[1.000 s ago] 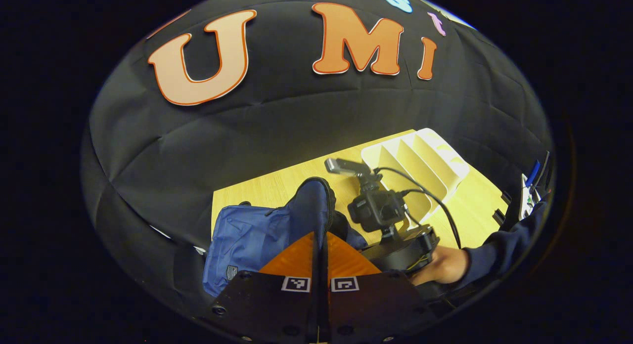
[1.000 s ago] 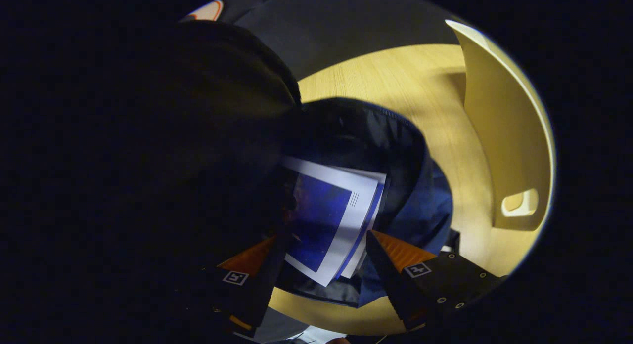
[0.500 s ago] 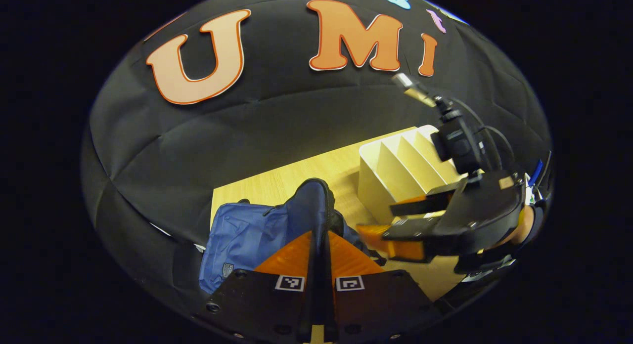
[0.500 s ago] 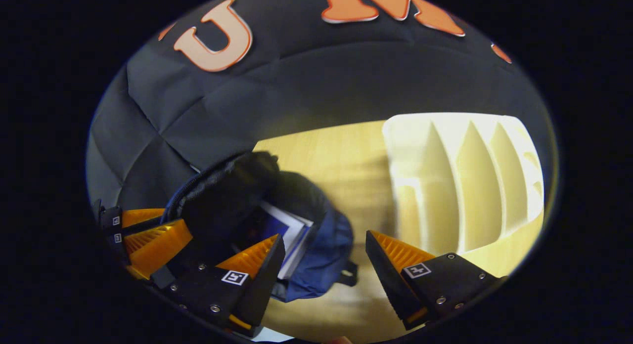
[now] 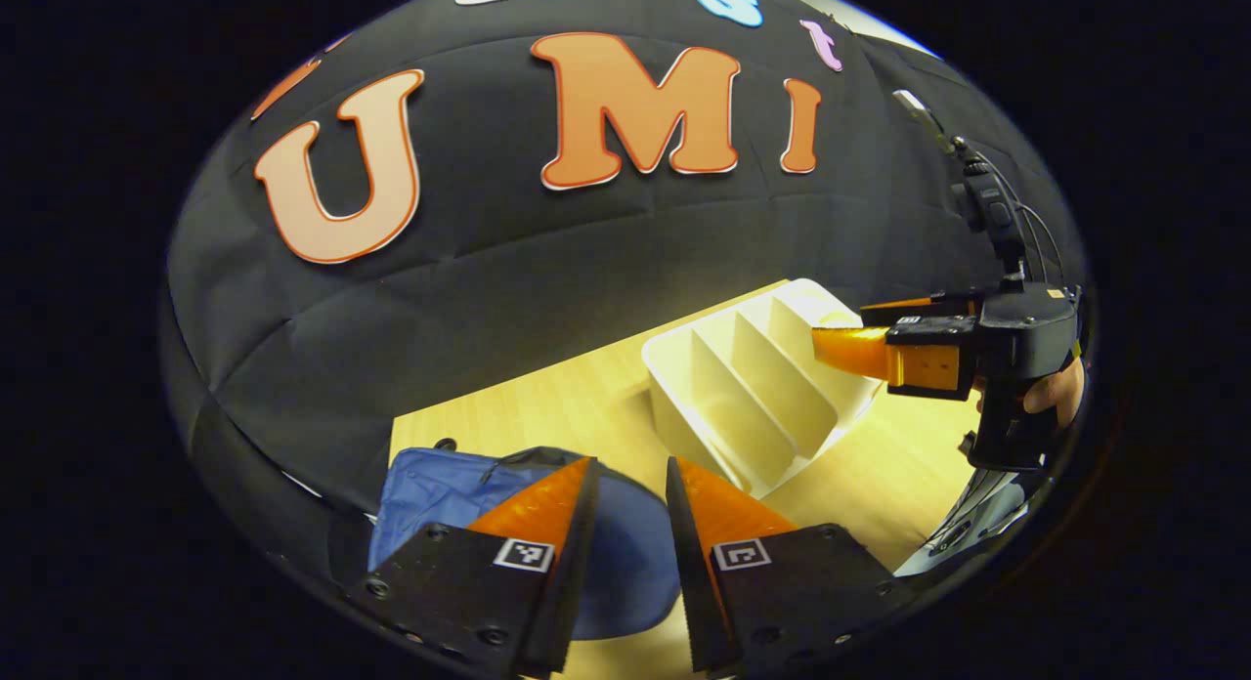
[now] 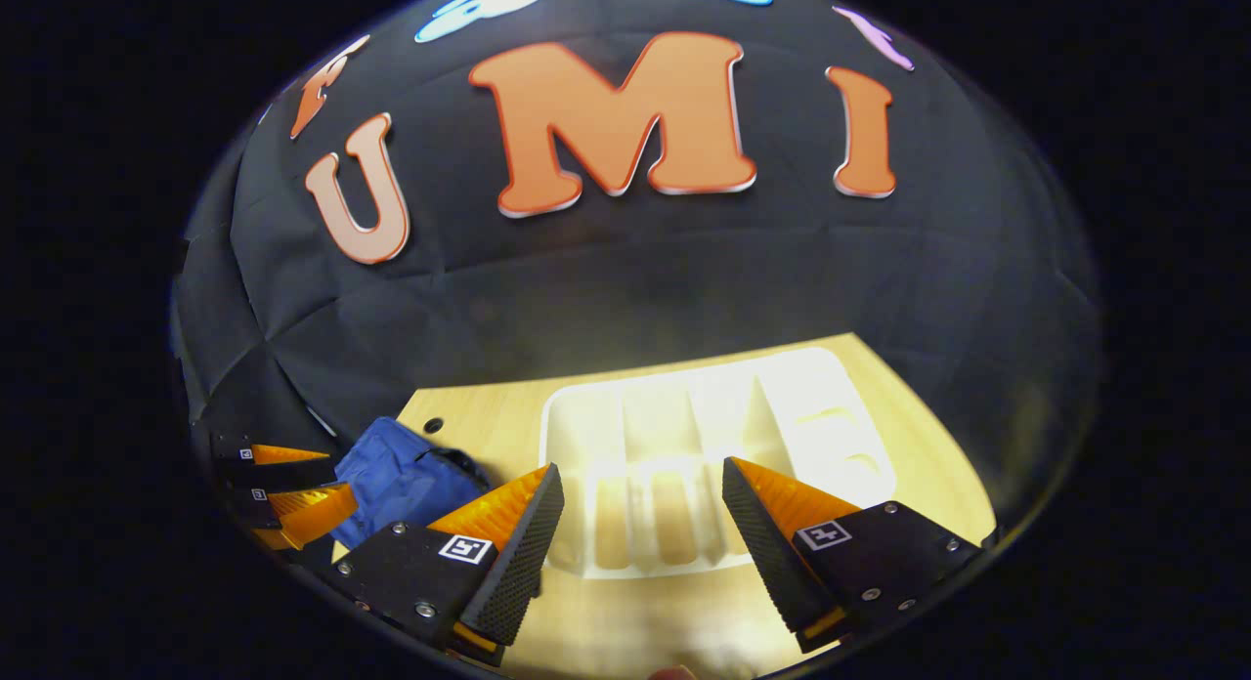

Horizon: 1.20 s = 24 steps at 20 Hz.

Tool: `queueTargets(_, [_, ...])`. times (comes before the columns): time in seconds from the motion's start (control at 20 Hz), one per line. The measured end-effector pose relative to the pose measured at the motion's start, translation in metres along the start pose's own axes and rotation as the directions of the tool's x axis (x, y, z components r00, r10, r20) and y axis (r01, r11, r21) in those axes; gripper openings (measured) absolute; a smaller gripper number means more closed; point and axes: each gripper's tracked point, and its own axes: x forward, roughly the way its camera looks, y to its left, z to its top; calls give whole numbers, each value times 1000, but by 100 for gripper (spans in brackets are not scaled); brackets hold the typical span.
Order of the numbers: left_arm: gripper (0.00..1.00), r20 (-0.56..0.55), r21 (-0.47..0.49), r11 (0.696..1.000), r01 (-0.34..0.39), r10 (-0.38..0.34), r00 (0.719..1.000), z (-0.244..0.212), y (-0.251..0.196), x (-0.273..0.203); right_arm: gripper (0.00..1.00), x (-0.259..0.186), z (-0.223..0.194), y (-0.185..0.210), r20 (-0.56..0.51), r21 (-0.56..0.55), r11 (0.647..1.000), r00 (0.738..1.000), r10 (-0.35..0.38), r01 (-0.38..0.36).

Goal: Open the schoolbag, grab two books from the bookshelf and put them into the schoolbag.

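You have a pale wooden surface [image 5: 547,406] in front of the black cloth wall. Two things rest on it. The blue schoolbag [image 5: 440,489] lies at its left end, close to the far-left corner, where a small dark hole [image 6: 432,425] marks the wood. The white bookshelf [image 6: 684,446] lies toward the right end, its open slots facing up, apart from the schoolbag with bare wood between them.

Dim booth, glare on the bookshelf [image 6: 713,446] (soft blur), fisheye-warped edges.
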Motion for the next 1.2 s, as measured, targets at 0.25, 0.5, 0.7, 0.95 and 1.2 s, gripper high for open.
queueTargets(0.25, [90,54,6,1000,9,-9,998,24,-55,-2,97,-37,28,-42,150,-57,998,989,-7,16])
queueTargets(0.5, [100,164,-22,996,-82,85,983,51,-91,-23,97,-73,44,-59,280,-107,994,959,33,-3])
queueTargets(0.7, [98,261,-73,992,-101,116,958,67,-130,-44,97,-103,49,-78,345,-126,992,936,65,-23])
queueTargets(0.95, [97,347,-84,988,-133,154,925,78,-168,-64,97,-133,47,-105,387,-109,993,919,80,-41])
queueTargets(1.2, [97,407,-150,977,-153,202,891,84,-185,-81,97,-147,42,-123,408,-112,993,909,79,-36])
